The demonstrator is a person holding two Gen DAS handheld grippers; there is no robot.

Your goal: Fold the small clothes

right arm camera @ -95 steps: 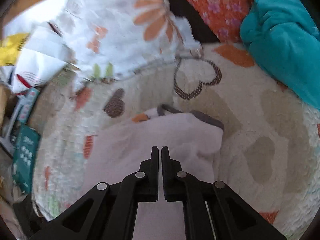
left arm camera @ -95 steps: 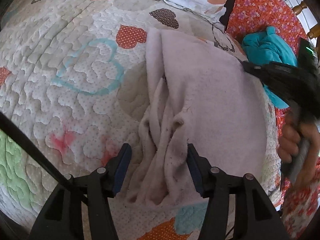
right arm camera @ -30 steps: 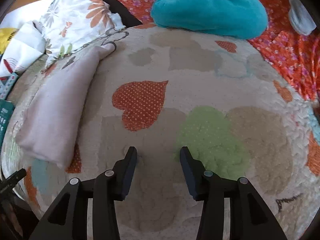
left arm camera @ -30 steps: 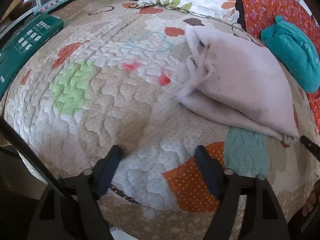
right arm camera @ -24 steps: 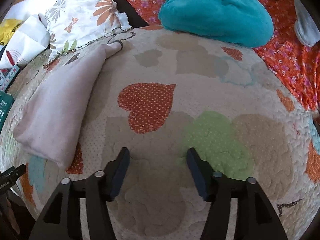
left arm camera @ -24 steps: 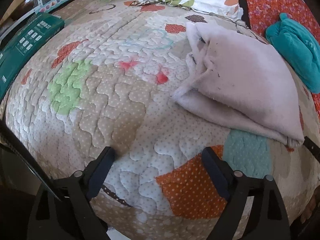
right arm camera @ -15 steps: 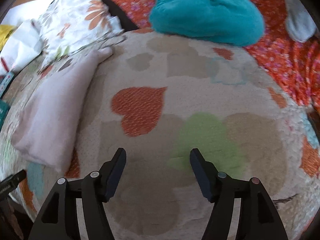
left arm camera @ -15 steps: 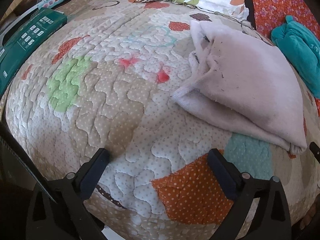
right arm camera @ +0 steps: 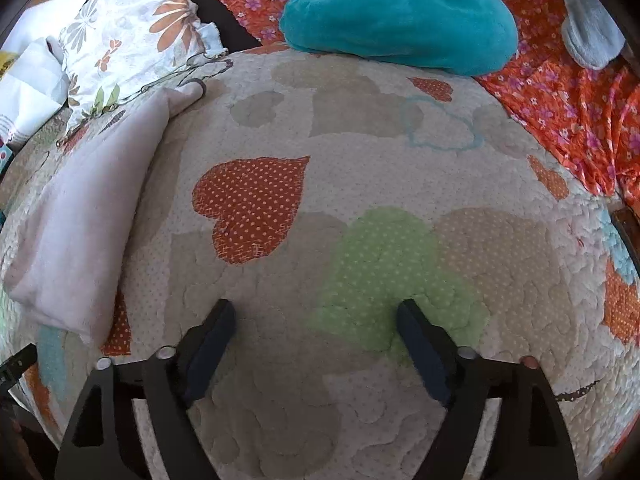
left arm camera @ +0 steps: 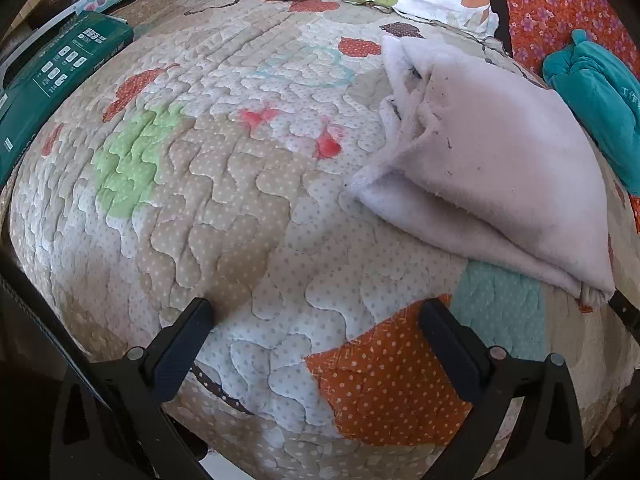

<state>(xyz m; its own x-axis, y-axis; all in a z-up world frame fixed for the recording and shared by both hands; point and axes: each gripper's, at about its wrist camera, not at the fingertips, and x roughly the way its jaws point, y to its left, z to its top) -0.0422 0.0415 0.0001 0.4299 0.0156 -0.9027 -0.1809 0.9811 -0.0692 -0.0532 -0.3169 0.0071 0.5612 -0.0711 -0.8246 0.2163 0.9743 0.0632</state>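
A pale pink fleece garment [left arm camera: 492, 160] lies folded in a flat bundle on the heart-patterned quilt [left arm camera: 224, 184], at the right in the left wrist view. It also shows at the left in the right wrist view [right arm camera: 84, 216]. My left gripper [left arm camera: 316, 320] is open and empty, held back over the quilt's near edge, well short of the garment. My right gripper [right arm camera: 312, 320] is open and empty over the quilt [right arm camera: 360, 152], to the right of the garment.
A teal fleece garment [right arm camera: 400, 12] lies bunched at the back on an orange floral sheet [right arm camera: 568, 100]. A floral pillow [right arm camera: 128, 36] sits behind the pink garment. A green box [left arm camera: 52, 84] lies off the quilt's left edge. A grey item [right arm camera: 592, 28] lies far right.
Both grippers let go of the pink garment, pulled back from it and opened wide. The garment now lies folded on the quilt.
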